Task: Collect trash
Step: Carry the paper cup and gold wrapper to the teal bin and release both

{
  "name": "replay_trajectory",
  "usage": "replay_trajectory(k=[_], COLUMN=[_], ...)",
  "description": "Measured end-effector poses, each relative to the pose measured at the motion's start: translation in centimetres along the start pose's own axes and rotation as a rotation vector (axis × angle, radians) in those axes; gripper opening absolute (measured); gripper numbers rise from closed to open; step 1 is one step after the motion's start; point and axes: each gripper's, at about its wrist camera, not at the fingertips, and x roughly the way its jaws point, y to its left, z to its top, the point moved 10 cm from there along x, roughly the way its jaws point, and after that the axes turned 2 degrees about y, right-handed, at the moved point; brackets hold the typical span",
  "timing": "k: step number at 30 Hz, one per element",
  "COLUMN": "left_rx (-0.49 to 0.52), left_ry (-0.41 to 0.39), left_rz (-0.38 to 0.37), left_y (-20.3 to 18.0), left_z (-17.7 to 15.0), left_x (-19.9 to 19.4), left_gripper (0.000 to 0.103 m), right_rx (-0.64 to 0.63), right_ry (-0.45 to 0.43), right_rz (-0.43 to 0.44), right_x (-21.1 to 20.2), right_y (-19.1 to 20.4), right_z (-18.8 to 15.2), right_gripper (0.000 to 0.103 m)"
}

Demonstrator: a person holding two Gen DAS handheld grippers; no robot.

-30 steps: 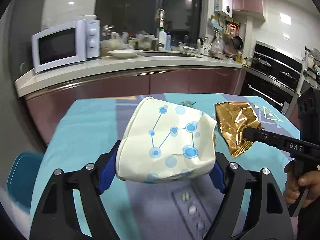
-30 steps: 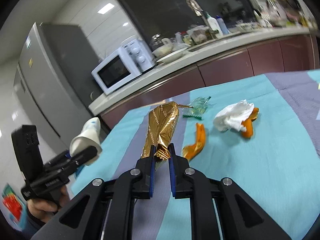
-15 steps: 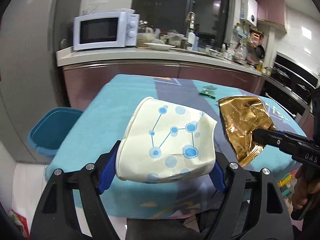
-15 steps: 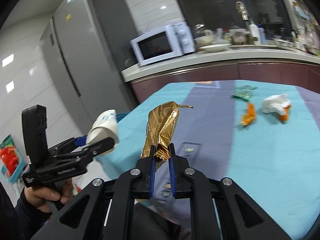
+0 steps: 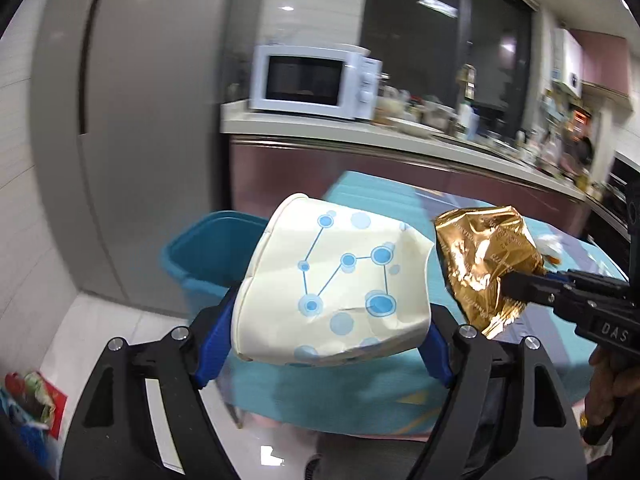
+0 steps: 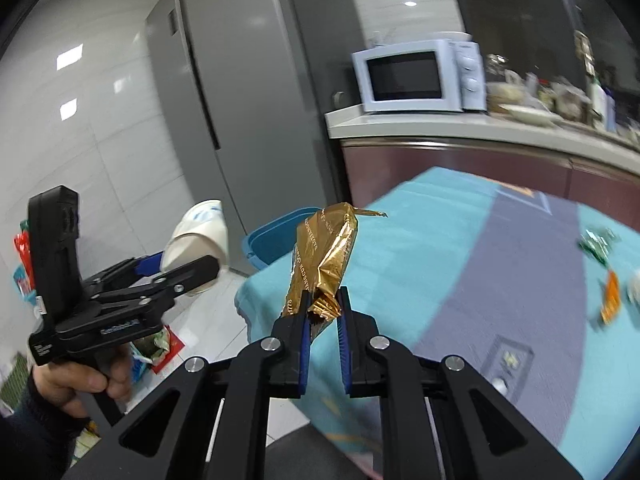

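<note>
Paper cup (image 5: 340,288), cream with a blue dot-and-line print and visibly crumpled, sits sideways between the blue pads of the left hand-held gripper (image 5: 326,332), whose jaws are spread fairly wide and pressed against the cup's two sides. In the right wrist view the same cup (image 6: 198,240) juts from that left hand-held gripper (image 6: 188,268), held up in the air over the floor, off the near-left corner of the tabletop (image 6: 432,248). The right hand-held gripper (image 6: 322,320) is closed narrow, pinching the lower end of a crinkled gold foil wrapper (image 6: 324,260) that stands upright above its jaws; from the left wrist view that wrapper (image 5: 486,264) hangs just beside the cup, on its right. Behind both held pieces, a blue bin (image 5: 208,256) stands on the floor between the tabletop's teal and purple cloth and the grey refrigerator (image 6: 248,92). Still lying on the cloth toward the far right are a green wrapper (image 6: 598,242) and an orange scrap (image 6: 610,296), near each other but apart. A white microwave (image 6: 416,76) rests on the kitchen counter beyond, and a bare hand (image 6: 72,380) grips the left tool's handle.
</note>
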Motion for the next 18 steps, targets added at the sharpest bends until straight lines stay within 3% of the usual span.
replay_trajectory(k=[8,18], left_rx=[-0.010,-0.058], left_ry=[-0.013,0.083], left_rz=[0.113,0.185], left_y=[7.7,15.7], left_z=[2.3,6.2], left_x=[1.3,11.4], left_gripper=[0.077,0.077], right_rx=[-0.114,-0.168], right_ry=[0.026,0.113], right_rz=[0.044,0.038], right_x=[7.1,16.9], right_y=[2.9,4.4], right_z=[5.1,10.4], right_gripper=[0.011,0.011])
